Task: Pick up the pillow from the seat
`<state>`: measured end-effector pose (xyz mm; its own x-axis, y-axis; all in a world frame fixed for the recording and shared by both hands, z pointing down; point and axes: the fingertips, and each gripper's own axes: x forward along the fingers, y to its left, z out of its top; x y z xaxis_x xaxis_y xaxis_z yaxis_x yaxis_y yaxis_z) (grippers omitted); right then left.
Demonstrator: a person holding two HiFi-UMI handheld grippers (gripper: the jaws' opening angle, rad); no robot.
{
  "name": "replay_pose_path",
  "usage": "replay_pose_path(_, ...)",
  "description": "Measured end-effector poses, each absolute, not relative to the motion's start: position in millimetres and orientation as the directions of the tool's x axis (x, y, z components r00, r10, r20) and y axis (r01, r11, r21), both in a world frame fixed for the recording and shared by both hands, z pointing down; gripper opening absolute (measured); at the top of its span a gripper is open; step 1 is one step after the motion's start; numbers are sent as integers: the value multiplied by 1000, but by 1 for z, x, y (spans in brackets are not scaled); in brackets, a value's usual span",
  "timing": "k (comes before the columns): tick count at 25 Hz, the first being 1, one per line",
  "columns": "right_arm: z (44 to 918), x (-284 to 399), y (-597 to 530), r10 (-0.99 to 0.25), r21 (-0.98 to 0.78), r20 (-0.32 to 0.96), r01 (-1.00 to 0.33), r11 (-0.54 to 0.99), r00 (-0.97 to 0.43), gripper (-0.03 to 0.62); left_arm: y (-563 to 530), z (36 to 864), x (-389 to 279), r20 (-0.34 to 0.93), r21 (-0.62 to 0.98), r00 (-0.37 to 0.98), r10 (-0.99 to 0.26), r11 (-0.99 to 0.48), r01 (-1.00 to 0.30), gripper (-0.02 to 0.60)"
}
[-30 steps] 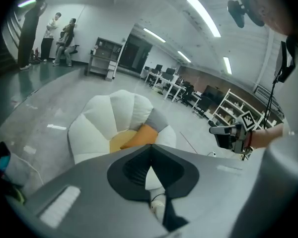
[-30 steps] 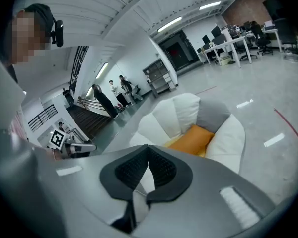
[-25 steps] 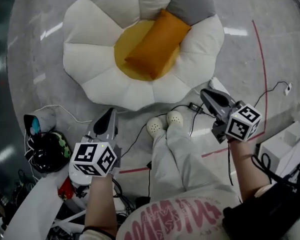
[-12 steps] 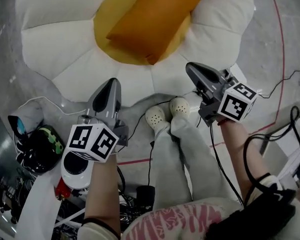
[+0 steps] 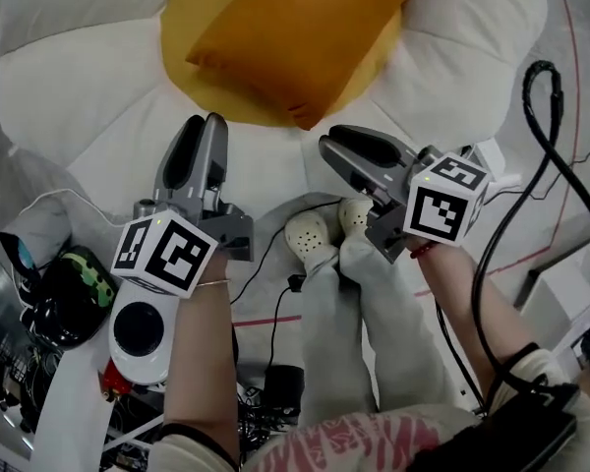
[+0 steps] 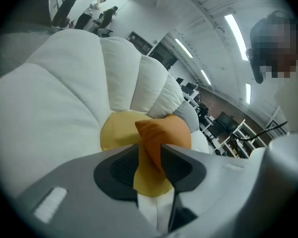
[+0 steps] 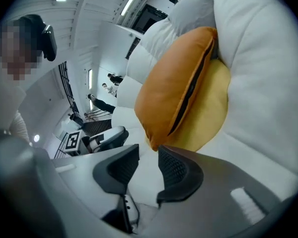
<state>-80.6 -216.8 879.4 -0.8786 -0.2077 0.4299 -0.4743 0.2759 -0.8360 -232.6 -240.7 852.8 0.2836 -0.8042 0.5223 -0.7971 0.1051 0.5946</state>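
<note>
Head view is being filled, nearest the camera, by the person's pale trouser legs and a pair of white perforated shoes (image 5: pixel 320 232) on the grey floor, with black cables (image 5: pixel 275 308) being trailed beside them. Just past the shoes, the left gripper (image 5: pixel 205 126) and the right gripper (image 5: pixel 331 151) are being held out side by side, each being pointed toward the white petal-shaped seat (image 5: pixel 79 87). In the left gripper view the jaws are being opened: they are being shown apart, with nothing being pressed by the pads, and only the seat and pillow are being seen through the gap beyond them. In the right gripper view the jaws are likewise being opened and are being kept apart over the white cushion, with no object being clamped; the near corner of the pillow is being shown just beyond their tips, with the cushion showing between. Farther on, the orange pillow (image 5: pixel 295 37) is being supported by the yellow centre (image 5: pixel 192 18) of the seat, lying tilted across it, untouched by either tool. Beyond it, the far white petals (image 6: pixel 119 78) are being shown in the left gripper view.
</note>
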Motion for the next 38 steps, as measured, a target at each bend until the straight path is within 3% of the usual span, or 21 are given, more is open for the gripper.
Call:
replay_pose_path(2, 886, -82, -212, -219, -862, 417, -460, 213, -882, 169, -250, 861, -240, 490, 654, 267, -830, 148, -742, 162)
replay_pose_path(5, 894, -82, -213, -280, -907, 364, -406, 109, -888, 172, -269, 867, -251, 376, 773, 206, -904, 183, -608, 208)
replay_pose_path(7, 893, -82, -221, -317, -933, 320, -355, 58, -893, 227, -285, 865, -252, 311, 820, 174, -935, 171, -546, 230)
replay_pose_path(13, 885, -100, -250, -386, -977, 191, -212, 14, -903, 305, -328, 878, -257, 267, 902, 200, -943, 172, -395, 318)
replay_pose_path(16, 887, -105, -254, -397, -984, 161, -180, 11, -903, 277, -336, 886, -247, 251, 930, 241, -937, 164, -329, 298)
replay_pose_path(19, 889, -102, -252, -401, -988, 147, -151, -22, -904, 217, -334, 878, -241, 155, 968, 237, -959, 99, -231, 149)
replay_pose_path(26, 868, -56, -245, -458, -986, 167, -157, -60, -873, 153, -316, 847, -192, 123, 959, 343, -931, 23, -283, 80)
replay_pose_path(28, 864, -46, -237, -476, -981, 190, -179, -69, -859, 141, -299, 845, -184, 179, 936, 406, -896, 27, -352, 77)
replay_pose_path(32, 861, -38, -221, -431, -961, 277, -251, -117, -859, 133, -267, 852, -177, 379, 778, 489, -785, -15, -628, 71)
replay_pose_path(38, 804, -17, -121, -330, -927, 365, -306, -218, -871, 129, -157, 809, -149, 510, 726, 562, -652, -25, -687, 66)
